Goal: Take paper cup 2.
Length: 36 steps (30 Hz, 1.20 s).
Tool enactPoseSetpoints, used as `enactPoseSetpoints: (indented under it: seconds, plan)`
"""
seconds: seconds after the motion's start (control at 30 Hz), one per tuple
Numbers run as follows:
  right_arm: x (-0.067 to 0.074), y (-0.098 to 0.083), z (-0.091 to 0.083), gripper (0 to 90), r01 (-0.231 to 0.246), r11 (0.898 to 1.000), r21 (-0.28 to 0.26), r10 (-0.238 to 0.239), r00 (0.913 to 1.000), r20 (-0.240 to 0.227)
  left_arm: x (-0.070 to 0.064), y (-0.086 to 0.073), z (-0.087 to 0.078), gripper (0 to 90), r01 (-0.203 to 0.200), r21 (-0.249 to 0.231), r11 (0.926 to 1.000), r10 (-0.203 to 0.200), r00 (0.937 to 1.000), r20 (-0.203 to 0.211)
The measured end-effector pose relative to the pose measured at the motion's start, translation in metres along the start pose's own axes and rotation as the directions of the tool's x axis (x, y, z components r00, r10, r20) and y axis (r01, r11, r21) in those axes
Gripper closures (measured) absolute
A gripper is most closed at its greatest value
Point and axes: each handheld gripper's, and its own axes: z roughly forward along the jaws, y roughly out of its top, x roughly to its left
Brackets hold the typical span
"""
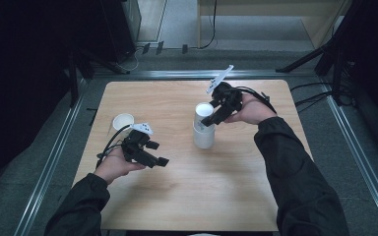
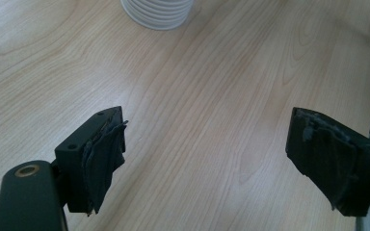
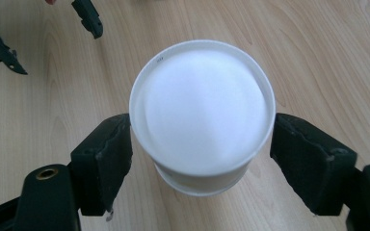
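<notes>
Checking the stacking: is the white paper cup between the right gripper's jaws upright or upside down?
Upside down: the white paper cup shows its closed flat base upward, nested over another cup's base on the wooden table.

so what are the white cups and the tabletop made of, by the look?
Cup stack: looks like matte white paper, possibly thin plastic; opaque, rolled rim, ribbed nested rims at the base in the left gripper view. The lone cup looks the same. Table: pale wood-grain surface, likely laminate; smooth, with a soft sheen.
</notes>
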Motion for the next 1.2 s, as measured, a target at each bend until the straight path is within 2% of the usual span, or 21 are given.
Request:
enactPoseSetpoints:
  seconds: [0.17, 0.23, 0.4, 0.9, 1.2]
  plan:
    - [0.002, 0.007, 0.005, 27.1, 0.021, 1.000, 0.017, -0.021, 0.9998, -0.001, 0.000, -0.001, 0.001, 14.1, -0.005, 0.004, 1.0000, 0.005, 1.0000, 0.001]
    - [0.004, 0.009, 0.006, 29.2, 0.045, 0.999, 0.029, -0.045, 0.9988, 0.017, 0.000, -0.001, 0.001, 14.1, -0.005, 0.006, 1.0000, 0.005, 1.0000, 0.003]
    - [0.004, 0.009, 0.004, 32.3, 0.042, 0.999, 0.030, -0.043, 0.9988, 0.024, 0.001, -0.001, 0.002, 14.0, -0.006, 0.014, 0.9999, 0.006, 1.0000, 0.000]
    - [0.005, 0.014, 0.001, 33.3, 0.036, 0.998, 0.052, -0.038, 0.9987, 0.034, 0.001, -0.002, 0.001, 14.0, -0.008, 0.007, 0.9999, 0.008, 1.0000, 0.001]
    - [0.006, 0.019, -0.008, 33.3, 0.042, 0.998, 0.039, -0.043, 0.9987, 0.028, 0.001, -0.002, 0.001, 14.1, -0.007, 0.004, 1.0000, 0.007, 1.0000, 0.003]
